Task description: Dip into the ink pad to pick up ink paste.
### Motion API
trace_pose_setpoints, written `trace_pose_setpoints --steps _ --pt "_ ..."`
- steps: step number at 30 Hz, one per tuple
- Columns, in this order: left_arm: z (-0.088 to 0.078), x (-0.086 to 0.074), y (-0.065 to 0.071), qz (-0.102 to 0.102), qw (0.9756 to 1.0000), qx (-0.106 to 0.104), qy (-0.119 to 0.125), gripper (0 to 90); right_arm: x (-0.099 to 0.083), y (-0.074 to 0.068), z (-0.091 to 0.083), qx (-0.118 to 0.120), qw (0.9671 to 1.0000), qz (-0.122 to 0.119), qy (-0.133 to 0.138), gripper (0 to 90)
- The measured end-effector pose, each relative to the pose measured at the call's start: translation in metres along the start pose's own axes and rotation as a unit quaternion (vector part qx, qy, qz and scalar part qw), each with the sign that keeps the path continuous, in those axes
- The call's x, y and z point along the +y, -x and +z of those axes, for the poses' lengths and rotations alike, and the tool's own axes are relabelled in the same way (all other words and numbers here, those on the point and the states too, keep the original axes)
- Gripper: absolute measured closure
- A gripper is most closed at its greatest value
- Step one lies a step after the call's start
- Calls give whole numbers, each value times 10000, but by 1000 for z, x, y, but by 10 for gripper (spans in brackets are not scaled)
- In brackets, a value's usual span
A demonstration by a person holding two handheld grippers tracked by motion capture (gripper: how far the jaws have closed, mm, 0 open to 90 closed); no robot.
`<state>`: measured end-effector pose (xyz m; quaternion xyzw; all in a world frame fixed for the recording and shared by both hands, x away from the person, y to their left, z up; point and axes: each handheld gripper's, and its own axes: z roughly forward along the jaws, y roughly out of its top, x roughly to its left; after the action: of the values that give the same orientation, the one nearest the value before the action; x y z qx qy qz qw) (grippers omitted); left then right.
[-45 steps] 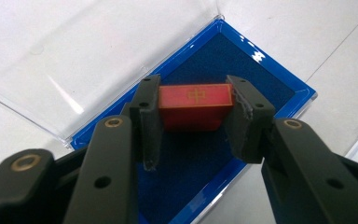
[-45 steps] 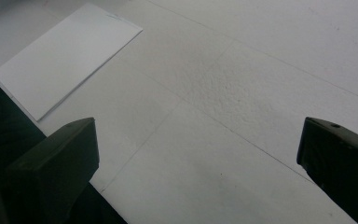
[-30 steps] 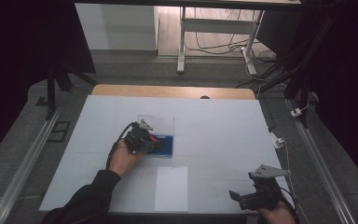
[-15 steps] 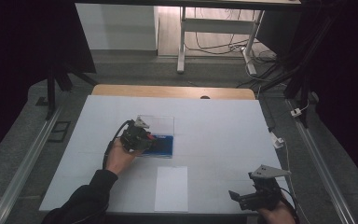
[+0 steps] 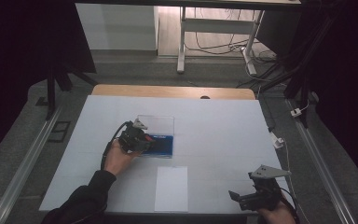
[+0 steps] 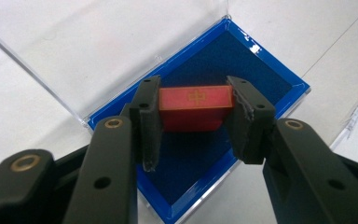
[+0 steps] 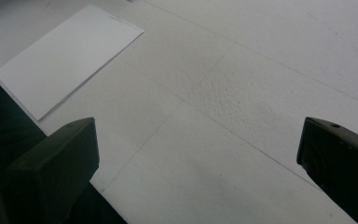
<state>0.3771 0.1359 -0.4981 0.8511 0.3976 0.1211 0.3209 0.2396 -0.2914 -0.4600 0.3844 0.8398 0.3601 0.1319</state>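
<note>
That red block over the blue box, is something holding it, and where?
Yes. The left gripper clamps the red block by its two short ends, above the blue-lined case. The right gripper is open and holds nothing.

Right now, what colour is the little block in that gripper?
Red block with a gold cross, clearest in the left gripper view.

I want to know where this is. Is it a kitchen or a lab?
Most likely a lab or test room: a plain white table hemmed by dark stands, loose cables on the floor, and a hand-held gripper gripping a red block.
</note>
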Motion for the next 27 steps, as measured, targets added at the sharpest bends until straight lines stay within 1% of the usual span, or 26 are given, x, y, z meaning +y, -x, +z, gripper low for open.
trace_pose_setpoints --steps 5,7,11,12,15,16,17,18,21,22,23,25,27 --pt "3 -1 -1 -41 10000 -26 -19 580 0 0 0 -2 10000 -13 -5 0" --pt "3 -1 2 42 10000 60 -19 580 0 0 0 -2 10000 -19 -8 0" --pt "5 -1 5 71 9998 155 -58 582 0 0 0 -3 10000 -20 -16 0" --pt "5 -1 5 55 9999 145 -58 583 0 0 0 -5 10000 -21 -16 0" --pt "5 -2 1 -69 10000 25 -24 584 0 -1 1 -8 10000 -22 -32 0" --pt "6 -2 0 -76 10000 -1 -24 584 0 -1 1 -9 10000 -28 -47 0" --pt "6 -2 1 -72 10000 19 0 584 0 -1 1 -7 10000 -23 -51 0" --pt "6 -2 2 -23 10000 64 -23 584 1 -1 1 -9 10000 -21 -57 0" --pt "7 -1 11 171 9993 315 -50 584 1 -1 2 -10 10000 -28 -70 0" --pt "7 -1 12 196 9992 351 -45 585 1 -1 2 -12 10000 -53 -72 0" --pt "7 -1 11 191 9993 320 -49 585 1 -1 2 -7 10000 -45 -72 0" --pt "7 -2 5 48 9999 143 -20 585 1 -1 2 -14 10000 -60 -73 0" --pt "7 -4 0 -44 10000 11 37 585 1 -1 2 -16 10000 -44 -76 0"
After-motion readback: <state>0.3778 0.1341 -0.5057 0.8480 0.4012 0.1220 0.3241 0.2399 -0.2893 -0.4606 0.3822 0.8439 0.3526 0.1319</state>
